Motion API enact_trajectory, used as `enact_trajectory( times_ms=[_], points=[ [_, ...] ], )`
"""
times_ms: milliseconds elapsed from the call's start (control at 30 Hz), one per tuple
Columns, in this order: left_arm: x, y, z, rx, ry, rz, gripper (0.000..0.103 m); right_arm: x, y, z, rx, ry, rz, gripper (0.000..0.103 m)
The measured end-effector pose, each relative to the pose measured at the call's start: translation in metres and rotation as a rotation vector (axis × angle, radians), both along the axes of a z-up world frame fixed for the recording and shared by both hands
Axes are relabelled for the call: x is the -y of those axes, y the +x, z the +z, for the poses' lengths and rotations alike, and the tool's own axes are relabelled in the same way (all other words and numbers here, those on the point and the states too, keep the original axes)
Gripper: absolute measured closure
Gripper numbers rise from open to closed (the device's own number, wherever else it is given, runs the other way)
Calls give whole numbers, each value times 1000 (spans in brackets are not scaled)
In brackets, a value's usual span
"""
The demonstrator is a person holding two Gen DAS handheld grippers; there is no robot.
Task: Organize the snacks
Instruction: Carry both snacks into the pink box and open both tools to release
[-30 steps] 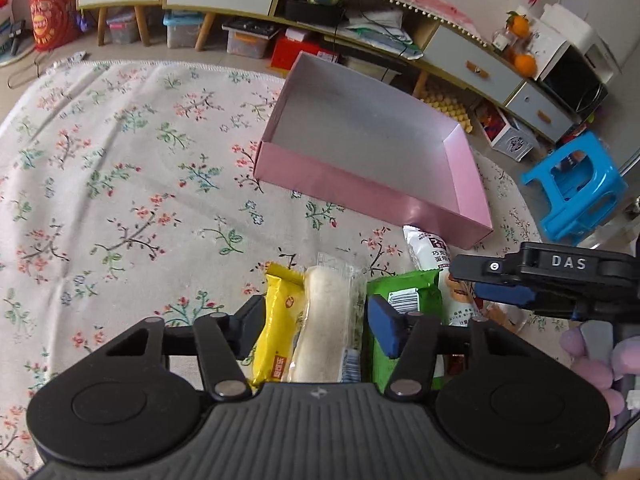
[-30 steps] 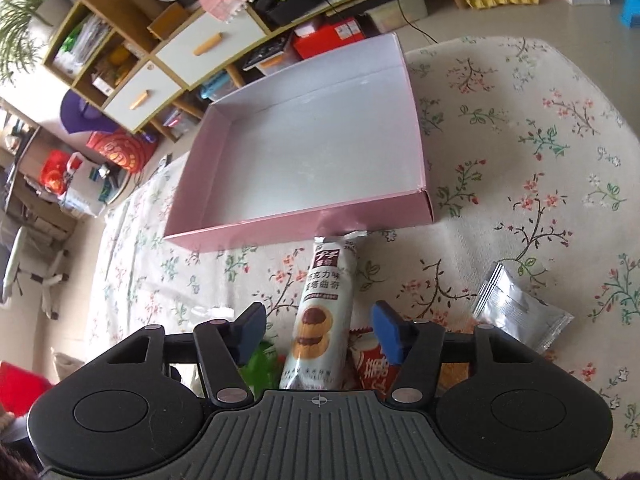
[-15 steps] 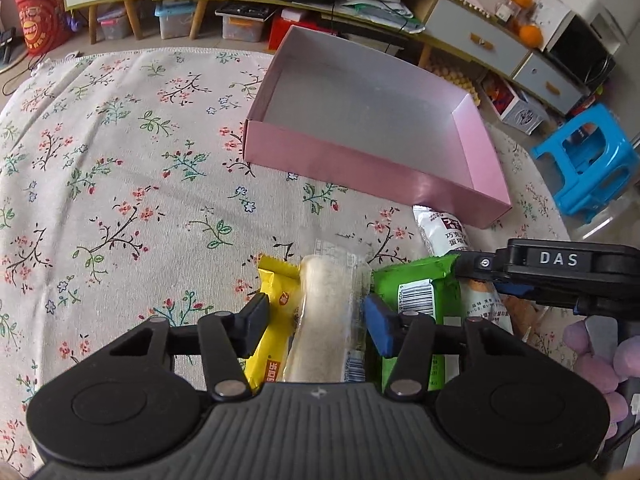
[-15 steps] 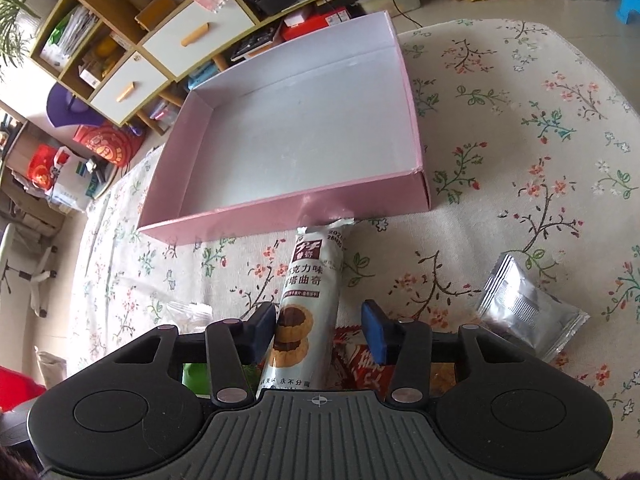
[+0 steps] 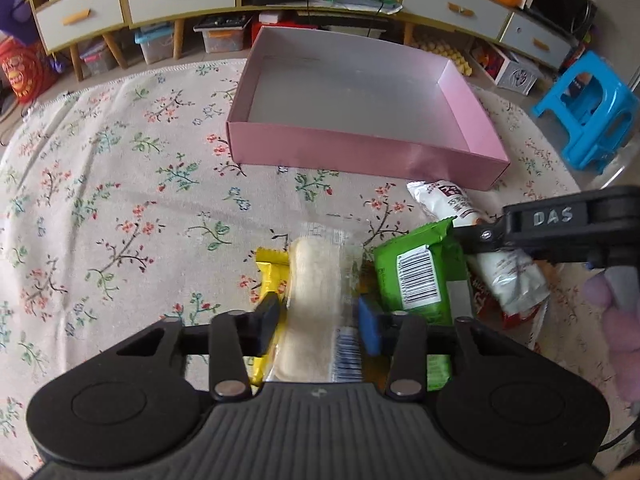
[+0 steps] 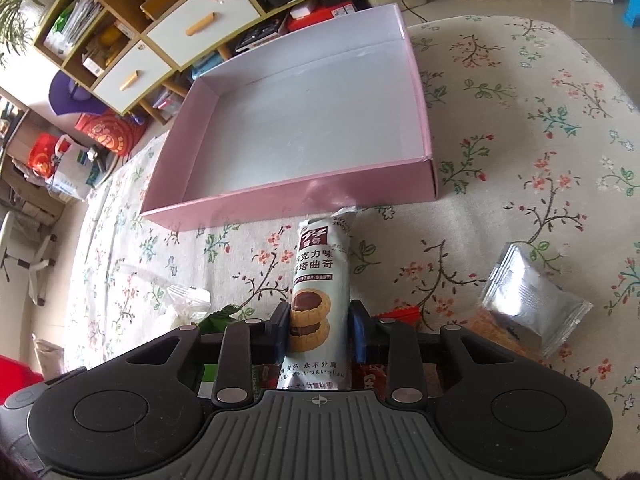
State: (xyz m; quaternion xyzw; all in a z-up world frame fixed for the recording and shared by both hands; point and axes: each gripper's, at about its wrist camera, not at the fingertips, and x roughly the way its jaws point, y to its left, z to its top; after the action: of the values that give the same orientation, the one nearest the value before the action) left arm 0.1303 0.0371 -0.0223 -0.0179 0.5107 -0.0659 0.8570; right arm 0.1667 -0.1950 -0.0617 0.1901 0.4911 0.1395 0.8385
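The left gripper point(image 5: 318, 322) sits low over the floral tablecloth point(image 5: 120, 208), pointing forward toward the pink box point(image 5: 360, 156) that lies ahead of it and slightly to its right; its jaws are drawn in against the sides of a clear-wrapped pale wafer bar point(image 5: 316, 280), which runs lengthwise between the pads with a barcode showing at its near end; a yellow packet point(image 5: 270, 272) lies just outside the left finger, partly under the bar, and a green packet point(image 5: 420, 272) with a white barcode label lies just outside the right finger.

The right gripper point(image 6: 319, 332) is also low and level, aimed at the near wall of the same pink box point(image 6: 300, 192), which is close ahead; its jaws are closed onto a white tube-shaped biscuit pack point(image 6: 318, 276), the fingers pressing both flanks near a printed picture of chocolate tarts; the pack's far end almost reaches the box wall, though whether it touches I cannot tell; the wrapper carries Chinese lettering, of which "克力味" and "塔曲奇" can be read; a silver foil sachet point(image 6: 532, 304) lies well off to the gripper's right, and a red wrapper point(image 6: 400, 314) shows just beyond the right finger.

From the left wrist view the right gripper's body comes in from the right side, marked "DAS" in pale letters.
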Motion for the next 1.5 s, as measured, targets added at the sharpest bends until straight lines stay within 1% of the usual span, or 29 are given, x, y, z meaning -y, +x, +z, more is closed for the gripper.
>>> enact_trajectory(
  times_ms=[33,67,200,300,467,567,667,733,867,933,1033,1133,1200,1267,1367,1400,1433,1500],
  points=[
    [-1,0,1,7,0,-1,72,1,0,1,4,5,-3,74],
    [-2,-1,2,7,-9,2,73,3,-1,3,8,9,-6,74],
    [-11,-2,4,11,-46,20,75,10,-4,11,25,43,-17,74],
    [-15,-5,12,36,-69,34,76,14,-7,22,48,75,-26,74],
    [-23,1,31,86,-130,59,76,28,-9,47,74,178,-62,74],
    [-24,20,42,122,-140,53,76,30,1,63,122,192,-68,74],
    [-22,50,47,147,-134,53,76,33,22,67,162,183,-90,74],
    [-16,72,45,159,-119,52,76,36,37,60,173,192,-105,74],
    [0,106,28,205,-45,25,76,42,60,38,206,226,-111,74],
    [7,121,18,234,-33,7,76,42,67,30,219,205,-105,74],
    [15,132,5,273,-7,-21,76,41,74,27,263,191,-84,74],
    [19,136,-7,298,37,-36,76,39,81,23,294,205,-73,74],
    [17,132,-11,320,65,-48,76,35,84,19,307,188,-62,74],
    [15,129,-14,329,91,-57,76,29,86,14,322,142,-42,74],
    [10,123,-18,316,102,-62,76,19,86,5,325,66,-18,74],
    [11,122,-18,325,110,-77,76,16,86,2,325,40,-12,74],
    [11,118,-18,326,115,-88,76,11,84,1,348,6,-2,74],
    [13,117,-18,321,119,-101,76,3,81,1,362,-48,25,74]
  ],
)
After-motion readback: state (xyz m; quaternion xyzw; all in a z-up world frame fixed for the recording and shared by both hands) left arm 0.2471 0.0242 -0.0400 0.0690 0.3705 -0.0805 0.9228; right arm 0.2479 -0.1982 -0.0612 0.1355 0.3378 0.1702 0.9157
